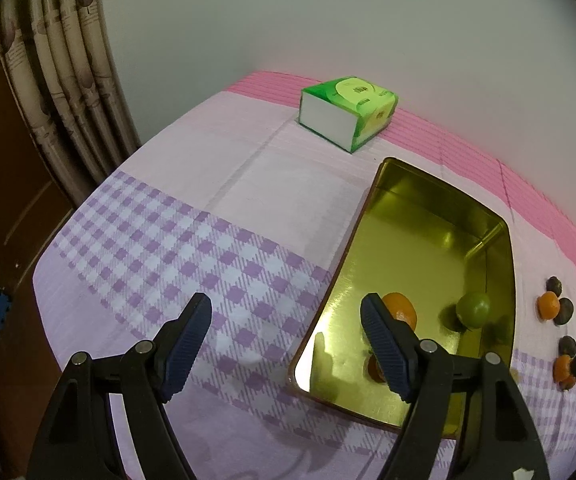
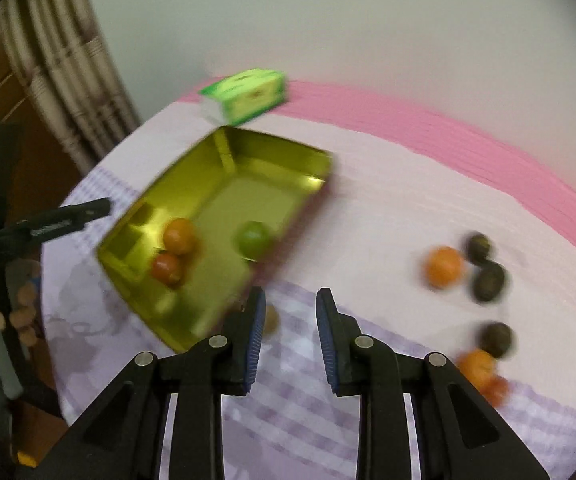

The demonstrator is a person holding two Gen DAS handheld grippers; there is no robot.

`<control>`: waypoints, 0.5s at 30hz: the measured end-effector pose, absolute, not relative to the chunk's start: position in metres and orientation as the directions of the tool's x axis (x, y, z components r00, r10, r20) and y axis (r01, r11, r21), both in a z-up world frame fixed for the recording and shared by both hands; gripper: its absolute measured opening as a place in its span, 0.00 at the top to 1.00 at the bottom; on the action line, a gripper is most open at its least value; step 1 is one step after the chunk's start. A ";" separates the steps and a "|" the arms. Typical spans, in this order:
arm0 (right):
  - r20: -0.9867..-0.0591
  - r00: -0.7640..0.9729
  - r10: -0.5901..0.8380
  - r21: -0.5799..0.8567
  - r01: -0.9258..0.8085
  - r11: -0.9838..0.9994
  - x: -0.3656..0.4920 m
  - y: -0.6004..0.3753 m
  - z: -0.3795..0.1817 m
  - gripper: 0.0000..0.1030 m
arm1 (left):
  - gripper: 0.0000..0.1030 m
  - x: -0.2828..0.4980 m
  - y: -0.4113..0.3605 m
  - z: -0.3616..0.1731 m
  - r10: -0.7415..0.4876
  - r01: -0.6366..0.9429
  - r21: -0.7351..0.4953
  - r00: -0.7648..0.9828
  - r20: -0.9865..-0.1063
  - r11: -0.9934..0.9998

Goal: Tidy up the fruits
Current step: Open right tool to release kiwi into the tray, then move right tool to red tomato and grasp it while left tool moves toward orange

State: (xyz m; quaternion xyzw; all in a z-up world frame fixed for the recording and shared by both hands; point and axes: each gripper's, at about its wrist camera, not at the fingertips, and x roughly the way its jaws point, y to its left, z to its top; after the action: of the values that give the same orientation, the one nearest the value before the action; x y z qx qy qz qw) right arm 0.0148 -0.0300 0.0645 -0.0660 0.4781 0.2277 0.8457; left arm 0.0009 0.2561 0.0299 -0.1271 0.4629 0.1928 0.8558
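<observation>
Fruits split two ways: gold tin tray (image 2: 224, 184) holds an orange (image 2: 179, 235), a smaller reddish-orange fruit (image 2: 166, 268) touching it, and a green lime (image 2: 252, 239) by the tray's right wall. Loose on the checked tablecloth (image 1: 176, 240), right of the tray: an orange mandarin (image 2: 443, 266) beside two dark round fruits (image 2: 487, 280), plus another dark one (image 2: 496, 339) and two orange ones (image 2: 476, 364) nearer the front edge.

Right gripper (image 2: 290, 336): fingers nearly together, nothing between them, frame blurred, aimed between the tray and the loose pile. Left gripper (image 1: 288, 344): fingers spread, empty, hanging over the tray's near left corner. Green tissue box (image 1: 347, 114) sits near the back edge, irrelevant.

Reads as between picks: a drop-off done, next fruit pending. Next move: spread the right fingers, go for the nearest loose fruit, probably the front orange pair. Round fruit may roll, so close centred.
</observation>
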 end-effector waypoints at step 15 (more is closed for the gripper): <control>-0.896 0.431 0.106 0.057 -0.124 0.991 0.009 -0.178 0.013 0.73 | 0.28 -0.001 0.248 0.032 0.221 -0.423 -0.013 0.501 -0.837 0.906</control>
State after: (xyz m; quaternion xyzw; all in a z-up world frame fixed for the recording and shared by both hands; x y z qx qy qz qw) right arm 0.0086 -0.1776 0.0127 -0.0089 0.5288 0.0680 0.8460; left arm -0.0005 0.2478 0.0318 -0.1087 0.4631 0.1874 0.8594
